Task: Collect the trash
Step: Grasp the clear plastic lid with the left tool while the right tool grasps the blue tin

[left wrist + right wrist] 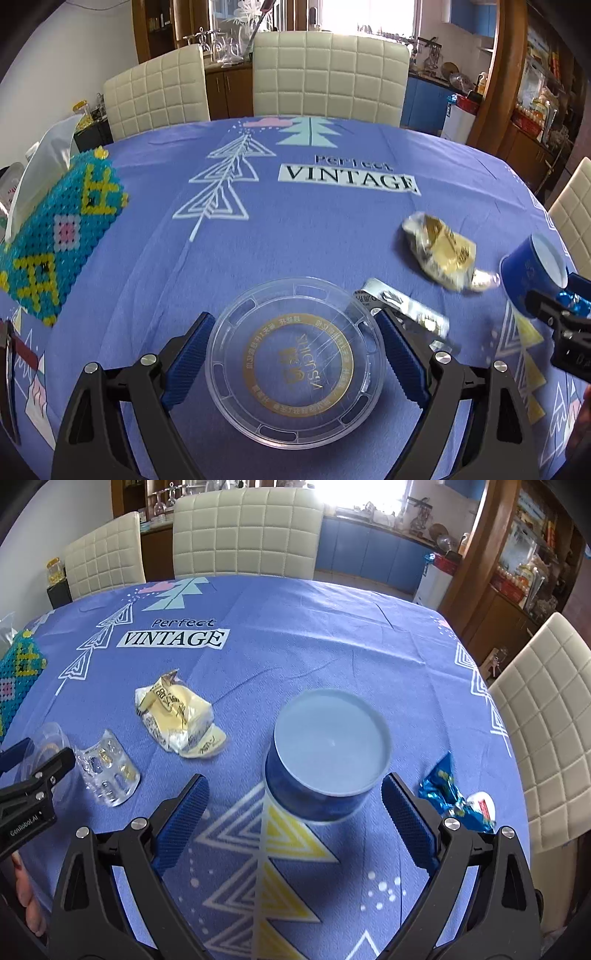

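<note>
In the left wrist view, our left gripper (pixel 295 350) is spread wide around a clear plastic lid (pixel 295 360) lying flat on the blue tablecloth (pixel 314 229); we cannot tell whether the pads touch its rim. A foil blister pack (pixel 406 314) lies just right of it, and a crumpled yellow wrapper (pixel 439 254) further up and right. In the right wrist view, our right gripper (pixel 295 812) is wide open around a blue cup (pixel 328 757), its pads clear of it. A blue candy wrapper (pixel 454 797) lies at right.
</note>
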`<action>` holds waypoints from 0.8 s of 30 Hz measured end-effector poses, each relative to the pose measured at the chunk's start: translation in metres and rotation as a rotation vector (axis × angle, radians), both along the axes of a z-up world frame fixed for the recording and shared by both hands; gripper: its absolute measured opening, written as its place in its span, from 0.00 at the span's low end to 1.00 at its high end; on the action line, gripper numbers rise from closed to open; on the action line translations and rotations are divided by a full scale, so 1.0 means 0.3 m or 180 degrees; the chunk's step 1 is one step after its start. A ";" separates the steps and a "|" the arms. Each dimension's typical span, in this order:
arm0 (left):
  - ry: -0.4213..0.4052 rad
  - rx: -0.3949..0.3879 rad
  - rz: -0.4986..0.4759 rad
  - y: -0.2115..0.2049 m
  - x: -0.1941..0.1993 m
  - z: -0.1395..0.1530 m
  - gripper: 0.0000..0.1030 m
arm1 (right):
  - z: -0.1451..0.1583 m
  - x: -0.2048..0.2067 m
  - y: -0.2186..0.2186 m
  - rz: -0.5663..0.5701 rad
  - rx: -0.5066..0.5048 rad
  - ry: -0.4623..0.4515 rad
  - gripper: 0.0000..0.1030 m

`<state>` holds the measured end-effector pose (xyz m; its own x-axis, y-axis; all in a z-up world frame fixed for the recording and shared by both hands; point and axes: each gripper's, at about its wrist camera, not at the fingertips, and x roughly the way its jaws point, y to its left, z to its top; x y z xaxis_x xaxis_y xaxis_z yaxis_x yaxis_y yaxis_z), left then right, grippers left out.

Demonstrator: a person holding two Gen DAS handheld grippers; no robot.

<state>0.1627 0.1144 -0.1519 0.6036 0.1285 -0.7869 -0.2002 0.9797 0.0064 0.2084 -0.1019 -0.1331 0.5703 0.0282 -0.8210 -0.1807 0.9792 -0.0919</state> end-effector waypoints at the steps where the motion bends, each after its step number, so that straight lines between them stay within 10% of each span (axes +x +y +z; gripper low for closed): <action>1: -0.0017 0.0009 0.0007 0.001 0.014 0.004 0.83 | -0.002 0.012 0.004 0.0013 0.0001 -0.0016 0.91; 24: -0.0034 0.0042 0.0002 -0.003 0.080 0.008 0.83 | -0.012 0.109 -0.005 0.0049 0.0075 -0.0045 0.73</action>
